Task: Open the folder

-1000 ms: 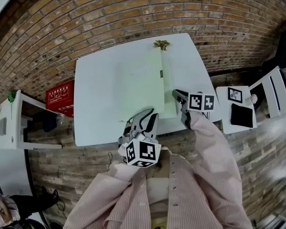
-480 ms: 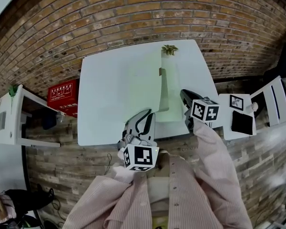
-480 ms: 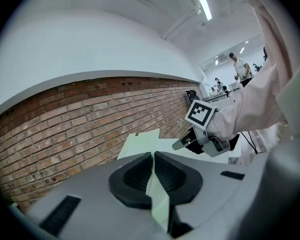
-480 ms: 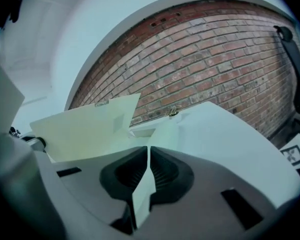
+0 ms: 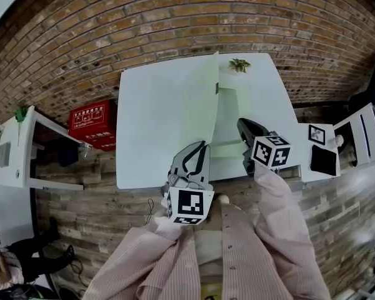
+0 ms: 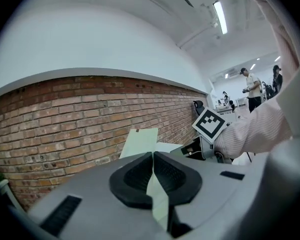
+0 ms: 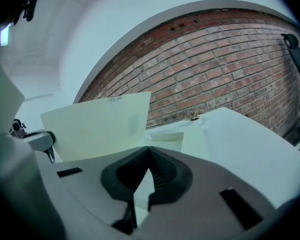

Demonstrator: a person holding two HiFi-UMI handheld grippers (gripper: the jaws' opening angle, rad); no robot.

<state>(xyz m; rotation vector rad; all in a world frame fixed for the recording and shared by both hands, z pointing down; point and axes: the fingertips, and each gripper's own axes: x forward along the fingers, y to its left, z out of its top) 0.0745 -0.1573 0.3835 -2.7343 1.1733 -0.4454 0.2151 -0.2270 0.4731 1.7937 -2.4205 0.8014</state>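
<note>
On the white table, below the brick wall, the pale green folder stands half open, its cover tilted up off the lower leaf. The left gripper, jaws just drawn together, pinches the cover's near edge; the right gripper is clamped on the lower leaf.
</note>
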